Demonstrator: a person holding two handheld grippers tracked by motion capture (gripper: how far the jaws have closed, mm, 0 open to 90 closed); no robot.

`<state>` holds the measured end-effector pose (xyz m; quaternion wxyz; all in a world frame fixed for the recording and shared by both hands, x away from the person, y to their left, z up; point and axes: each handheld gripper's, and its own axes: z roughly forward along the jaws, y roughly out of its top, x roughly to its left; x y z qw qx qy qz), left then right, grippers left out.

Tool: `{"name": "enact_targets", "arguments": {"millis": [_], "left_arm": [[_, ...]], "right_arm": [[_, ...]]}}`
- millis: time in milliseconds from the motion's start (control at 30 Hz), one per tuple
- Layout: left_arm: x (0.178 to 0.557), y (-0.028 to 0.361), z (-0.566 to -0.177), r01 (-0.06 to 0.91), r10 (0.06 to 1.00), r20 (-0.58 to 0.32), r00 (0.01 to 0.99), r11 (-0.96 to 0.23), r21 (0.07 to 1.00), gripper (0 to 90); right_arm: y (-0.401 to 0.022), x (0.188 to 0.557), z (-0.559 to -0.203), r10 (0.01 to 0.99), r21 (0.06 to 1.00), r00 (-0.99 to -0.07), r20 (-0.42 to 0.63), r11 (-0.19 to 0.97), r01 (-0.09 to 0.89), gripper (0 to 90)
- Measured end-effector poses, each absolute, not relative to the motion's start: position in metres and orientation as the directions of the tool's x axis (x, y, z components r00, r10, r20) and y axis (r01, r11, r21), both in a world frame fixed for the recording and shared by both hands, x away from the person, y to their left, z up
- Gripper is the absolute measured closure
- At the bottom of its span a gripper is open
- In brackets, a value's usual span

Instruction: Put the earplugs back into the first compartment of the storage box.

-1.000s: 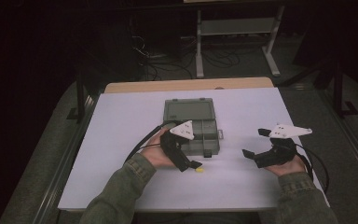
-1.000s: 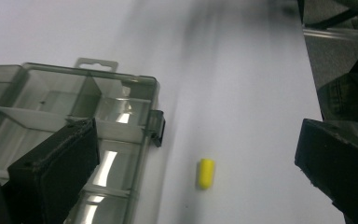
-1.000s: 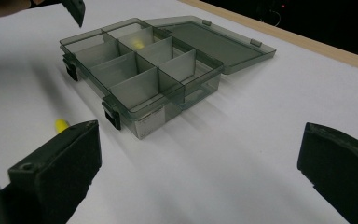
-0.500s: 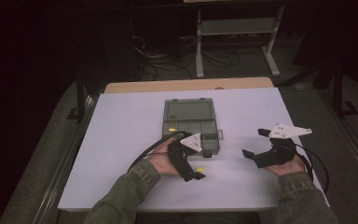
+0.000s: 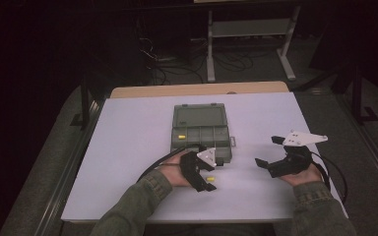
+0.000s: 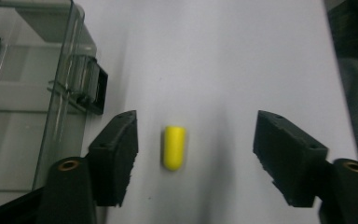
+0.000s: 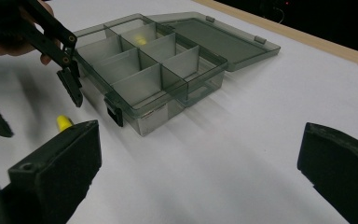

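Now left gripper (image 6: 196,158) closing around yellow plug (image 6: 174,147), pads not yet touching; right gripper (image 7: 200,172) agape, empty.

A white surface (image 5: 128,147) carries an open grey compartment box (image 5: 200,129) (lid flat behind it) and, just beside its near edge, a small yellow capsule (image 6: 174,147).

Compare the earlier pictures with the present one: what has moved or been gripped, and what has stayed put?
The left tongs have come down toward the person, off the compartment box to the table, and now straddle the yellow plug. Their jaws have just been closing, with the plug between them but not yet touched. The right tongs, the open box and the yellow piece inside it stayed as they were.
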<state>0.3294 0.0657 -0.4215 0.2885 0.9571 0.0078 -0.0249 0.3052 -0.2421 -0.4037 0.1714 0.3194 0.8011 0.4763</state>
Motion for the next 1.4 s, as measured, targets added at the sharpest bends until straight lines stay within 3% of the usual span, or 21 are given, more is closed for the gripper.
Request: {"name": "enact_targets", "arguments": {"millis": [267, 633, 1000, 1400], "left_arm": [[0.331, 0.064, -0.425, 0.026, 0.016, -0.023, 1.0, -0.855, 0.518, 57.2], [0.33, 0.063, -0.423, 0.008, -0.011, -0.033, 0.999, -0.851, 0.526, 79.8], [0.327, 0.063, -0.407, -0.013, -0.028, -0.019, 0.999, -0.838, 0.545, 83.2], [0.329, 0.069, -0.356, -0.064, -0.03, 0.067, 0.997, -0.798, 0.599, 83.6]], "right_arm": [[-0.242, 0.305, -0.404, 0.675, 0.872, -0.737, 0.031, 0.342, 0.35, 0.0], [-0.242, 0.305, -0.404, 0.674, 0.872, -0.738, 0.033, 0.342, 0.351, 0.0], [-0.242, 0.305, -0.404, 0.673, 0.873, -0.739, 0.032, 0.341, 0.349, 0.0], [-0.242, 0.305, -0.403, 0.673, 0.874, -0.739, 0.032, 0.34, 0.347, 0.0]]}}
